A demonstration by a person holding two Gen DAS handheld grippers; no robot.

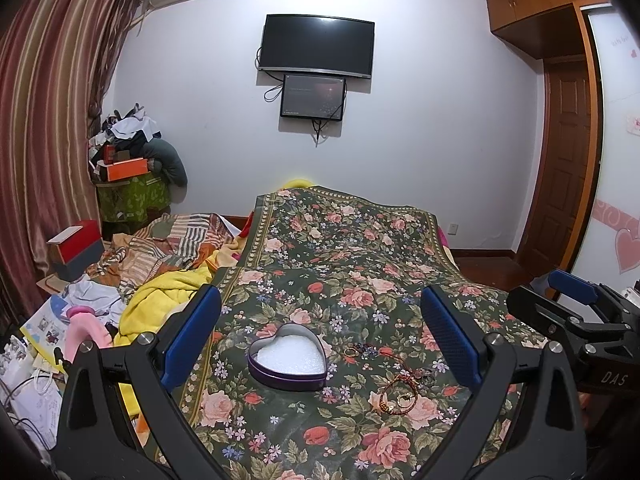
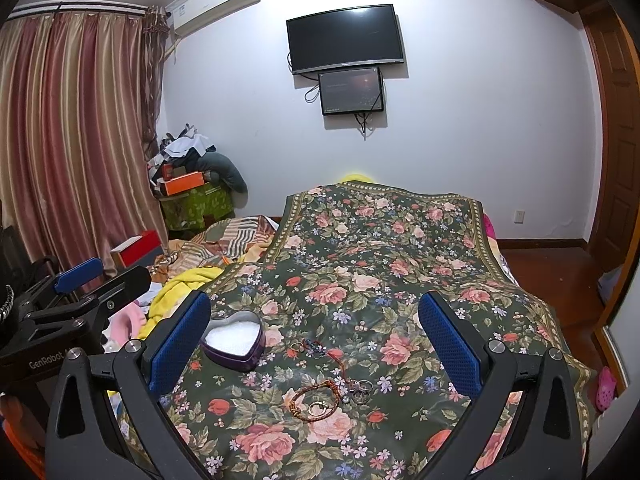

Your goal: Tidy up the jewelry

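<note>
A purple heart-shaped tin (image 1: 287, 356) (image 2: 236, 340) with a white foam lining lies open on the floral cloth (image 1: 340, 248) (image 2: 380, 240). To its right lies loose jewelry: a red-brown cord bracelet (image 1: 400, 394) (image 2: 314, 398), small rings (image 1: 427, 377) (image 2: 362, 391) and a dark beaded piece (image 1: 362, 350) (image 2: 312, 346). My left gripper (image 1: 320, 340) hangs open above the tin, holding nothing. My right gripper (image 2: 314, 340) is open above the jewelry, also holding nothing. Each gripper shows at the edge of the other's view.
Left of the cloth lie a yellow blanket (image 1: 160, 300) (image 2: 188, 284), a patchwork quilt (image 1: 176, 244) and papers. Boxes and clothes are piled in the corner (image 1: 128, 168) (image 2: 192, 184) by the curtain. A wooden door (image 1: 568, 168) and pink slippers (image 2: 606, 388) are at the right.
</note>
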